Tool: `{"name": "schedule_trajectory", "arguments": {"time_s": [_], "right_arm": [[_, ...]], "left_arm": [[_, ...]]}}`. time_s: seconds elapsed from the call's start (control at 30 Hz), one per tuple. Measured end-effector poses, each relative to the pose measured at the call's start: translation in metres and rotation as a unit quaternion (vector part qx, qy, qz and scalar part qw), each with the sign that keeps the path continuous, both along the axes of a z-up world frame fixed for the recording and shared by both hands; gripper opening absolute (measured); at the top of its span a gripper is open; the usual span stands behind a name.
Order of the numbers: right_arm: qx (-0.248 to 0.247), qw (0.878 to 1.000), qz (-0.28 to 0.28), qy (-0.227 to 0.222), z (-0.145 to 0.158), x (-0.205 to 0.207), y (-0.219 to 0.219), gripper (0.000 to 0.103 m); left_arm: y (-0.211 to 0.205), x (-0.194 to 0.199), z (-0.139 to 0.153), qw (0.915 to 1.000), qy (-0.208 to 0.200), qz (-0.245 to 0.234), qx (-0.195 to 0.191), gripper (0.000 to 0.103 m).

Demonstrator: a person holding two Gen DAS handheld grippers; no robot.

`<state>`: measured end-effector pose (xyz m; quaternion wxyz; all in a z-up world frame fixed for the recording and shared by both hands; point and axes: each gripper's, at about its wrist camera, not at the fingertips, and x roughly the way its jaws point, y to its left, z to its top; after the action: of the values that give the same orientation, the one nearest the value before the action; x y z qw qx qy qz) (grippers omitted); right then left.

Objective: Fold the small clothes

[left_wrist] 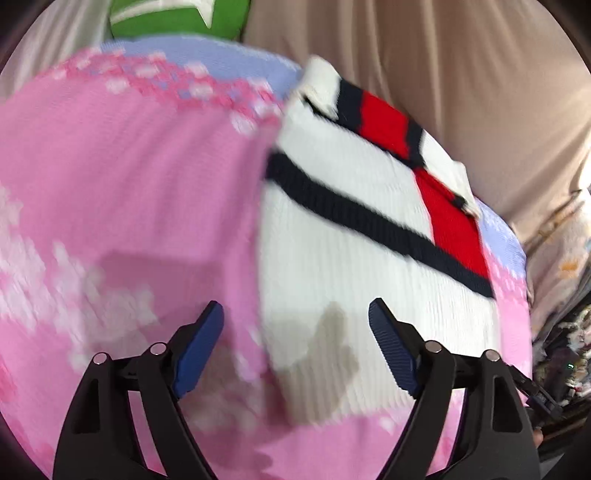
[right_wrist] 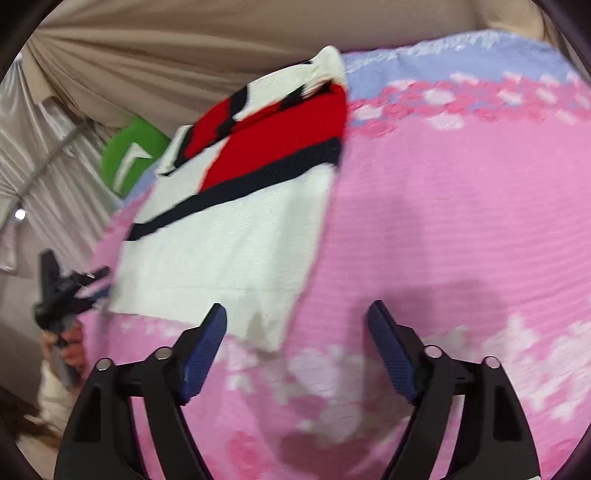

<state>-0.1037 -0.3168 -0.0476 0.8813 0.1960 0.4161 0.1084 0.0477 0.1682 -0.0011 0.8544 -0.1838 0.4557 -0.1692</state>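
On the pink blanket (right_wrist: 461, 206) lies the white knit garment (right_wrist: 221, 236), flat, with navy and red bands at its far end. Its long axis runs away from both cameras toward the beige curtain (right_wrist: 221, 33); plain white hem nearest the tongs.

Left gripper (left_wrist: 295, 347): fingers spread wide, nothing between them. It hovers over the near hem, with the garment's left edge running just inside its left finger. Contact with the cloth cannot be judged.

Right gripper (right_wrist: 295, 347): also spread wide, holding nothing. The near right corner of the garment sits just beyond its left finger; most of the garment lies forward and to the left.

Judgement: the left one is nearer the body of the garment, the right one nearer that corner. Next grasp probably at the near hem.

Hard to read: both views are motion-blurred. The far end looks folded or bunched; collar or sleeves not resolvable. A green object (right_wrist: 129, 151) is partly hidden behind the blanket.
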Motion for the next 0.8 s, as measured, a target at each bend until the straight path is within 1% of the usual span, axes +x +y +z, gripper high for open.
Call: {"name": "schedule_trajectory", "arguments": {"time_s": [0.03,0.07,0.1,0.13,0.17,0.2,0.23,0.27,0.3,0.37,0.4,0.5,0.57,0.63,0.67,0.7,0.77,0.8], "right_arm": [[0.04,0.999,0.003,-0.004,-0.002,0.005,0.002,0.078],[0.063,0.998,0.011,-0.005,-0.003,0.011,0.006,0.078],[0.078,0.997,0.012,-0.003,-0.006,0.02,0.012,0.078],[0.07,0.998,0.004,-0.011,-0.004,0.023,0.017,0.076],[0.052,0.998,0.0,-0.018,-0.001,0.029,0.024,0.07],[0.039,0.999,-0.003,-0.016,0.0,0.035,0.029,0.04],[0.032,0.999,-0.008,-0.003,-0.003,0.042,0.034,0.019],[0.038,0.999,-0.014,0.001,-0.006,0.039,0.036,0.008],[0.047,0.999,-0.024,-0.004,-0.006,0.035,0.035,0.008],[0.034,0.998,-0.031,-0.034,0.01,0.012,0.033,0.007],[0.031,0.998,-0.029,-0.056,0.021,-0.007,0.033,0.006],[0.025,0.995,-0.02,-0.097,0.047,-0.065,0.026,0.006],[0.021,0.992,-0.009,-0.12,0.06,-0.108,0.023,0.006],[0.02,0.988,0.002,-0.152,0.073,-0.156,0.019,0.006],[0.022,0.983,0.012,-0.182,0.083,-0.185,0.017,0.006],[0.021,0.979,0.016,-0.204,0.092,-0.202,0.016,0.006],[0.019,0.963,0.021,-0.268,0.114,-0.248,0.01,0.006],[0.021,0.955,0.02,-0.295,0.127,-0.26,0.009,0.006]], "left_arm": [[-0.004,-0.002,0.0,0.9997,-0.003,-0.002,-0.026,0.078],[-0.009,-0.002,-0.001,0.999,-0.001,-0.008,-0.043,0.077],[-0.014,0.001,-0.004,0.9987,0.004,-0.013,-0.05,0.07],[-0.02,0.003,-0.005,0.9987,0.003,-0.011,-0.05,0.063],[-0.023,0.005,-0.006,0.9992,-0.001,-0.006,-0.04,0.049],[-0.025,0.007,-0.006,0.9995,0.001,-0.003,-0.033,0.021],[-0.027,0.008,-0.008,0.9995,0.006,0.002,-0.032,0.007],[-0.025,0.007,-0.007,0.9992,0.008,0.009,-0.037,0.007],[-0.022,0.002,-0.003,0.9991,0.005,0.016,-0.04,0.006],[-0.013,-0.017,0.014,0.999,-0.023,0.02,-0.033,0.006],[-0.01,-0.029,0.023,0.9987,-0.038,0.017,-0.029,0.006],[-0.003,-0.073,0.049,0.9968,-0.071,-0.009,-0.036,0.006],[0.001,-0.119,0.066,0.9939,-0.097,-0.036,-0.037,0.006],[0.008,-0.17,0.085,0.9869,-0.133,-0.071,-0.057,0.006],[0.011,-0.19,0.092,0.9833,-0.149,-0.079,-0.067,0.006],[0.017,-0.212,0.102,0.9779,-0.169,-0.089,-0.085,0.006],[0.024,-0.244,0.123,0.965,-0.214,-0.098,-0.115,0.006],[0.027,-0.256,0.134,0.9576,-0.239,-0.101,-0.125,0.006]]}}
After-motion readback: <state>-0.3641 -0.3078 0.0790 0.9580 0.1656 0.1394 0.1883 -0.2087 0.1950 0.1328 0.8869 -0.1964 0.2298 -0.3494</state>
